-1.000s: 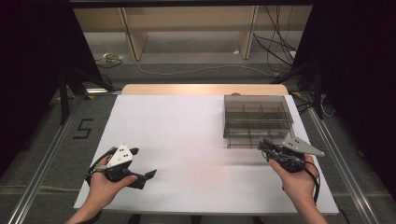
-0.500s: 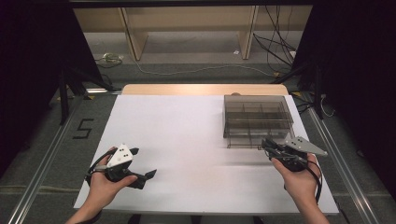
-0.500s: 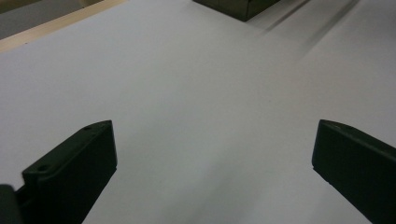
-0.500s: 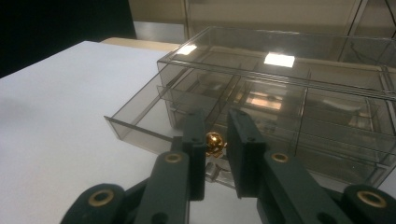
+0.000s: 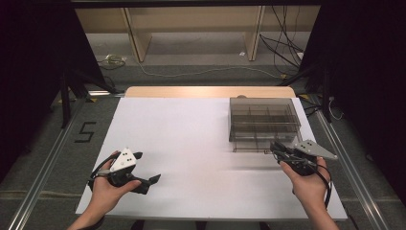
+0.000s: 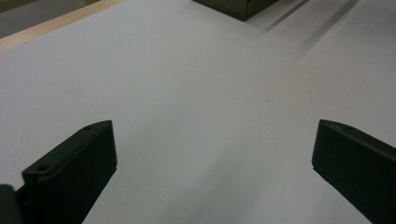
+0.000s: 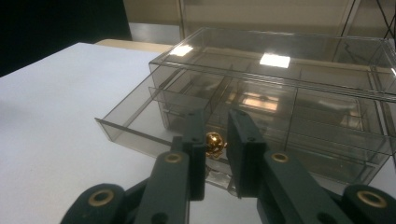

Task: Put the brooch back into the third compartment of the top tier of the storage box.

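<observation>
While pulled partly open, drawer (image 7: pixel 140 122) fronts right gripper (image 7: pixel 216 154).

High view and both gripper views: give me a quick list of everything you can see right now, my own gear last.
Drawer box: one, clear smoky plastic, far right of the table; its bottom drawer stands partly pulled out.
Drawer knob: one, gold, on the drawer front, between the right gripper's jaws; whether they pinch it is unclear.
Table: one, white top with a wooden far edge.
Cables: several, black, on the floor beyond the table.
Left gripper: one, black with a grey plate, near left, jaws wide apart over bare table.
Right gripper: one, black with a grey plate, near right, at the drawer front.
Hands: two, one on each gripper.
</observation>
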`<state>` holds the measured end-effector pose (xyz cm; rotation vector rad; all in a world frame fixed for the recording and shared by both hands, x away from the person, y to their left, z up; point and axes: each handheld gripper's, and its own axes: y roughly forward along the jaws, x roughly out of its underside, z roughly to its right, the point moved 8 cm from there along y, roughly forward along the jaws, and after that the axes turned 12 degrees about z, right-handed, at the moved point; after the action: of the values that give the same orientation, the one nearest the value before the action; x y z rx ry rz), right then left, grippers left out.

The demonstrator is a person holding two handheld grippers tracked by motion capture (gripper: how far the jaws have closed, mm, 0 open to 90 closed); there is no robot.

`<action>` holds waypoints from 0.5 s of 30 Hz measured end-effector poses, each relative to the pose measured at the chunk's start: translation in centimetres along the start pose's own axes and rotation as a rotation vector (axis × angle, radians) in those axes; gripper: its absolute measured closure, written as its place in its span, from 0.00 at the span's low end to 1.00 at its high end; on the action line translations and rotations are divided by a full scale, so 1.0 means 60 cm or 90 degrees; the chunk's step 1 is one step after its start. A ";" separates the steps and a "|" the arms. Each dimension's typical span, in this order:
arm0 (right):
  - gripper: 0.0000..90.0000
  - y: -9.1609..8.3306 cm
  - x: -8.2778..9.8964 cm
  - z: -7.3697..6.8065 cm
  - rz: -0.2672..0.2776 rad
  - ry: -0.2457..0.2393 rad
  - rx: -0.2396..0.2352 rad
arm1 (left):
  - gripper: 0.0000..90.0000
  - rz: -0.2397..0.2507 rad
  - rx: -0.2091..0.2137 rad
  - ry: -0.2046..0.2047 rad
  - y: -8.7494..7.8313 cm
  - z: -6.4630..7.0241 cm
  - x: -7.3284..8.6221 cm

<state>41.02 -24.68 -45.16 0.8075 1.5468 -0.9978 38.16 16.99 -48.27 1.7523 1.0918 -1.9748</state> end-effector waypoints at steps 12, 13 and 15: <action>0.87 0.000 -0.002 0.006 0.003 0.002 0.006 | 0.00 0.001 0.000 0.001 0.000 -0.001 0.000; 0.87 0.000 -0.002 0.007 0.003 0.003 0.006 | 0.00 0.000 0.000 0.001 0.000 -0.001 0.000; 0.87 -0.001 -0.002 0.008 0.004 0.003 0.008 | 0.00 0.000 0.000 0.001 0.000 0.000 0.000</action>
<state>41.21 -25.14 -45.08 0.8229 1.5435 -1.0025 38.17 17.02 -48.24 1.7535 1.0920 -1.9732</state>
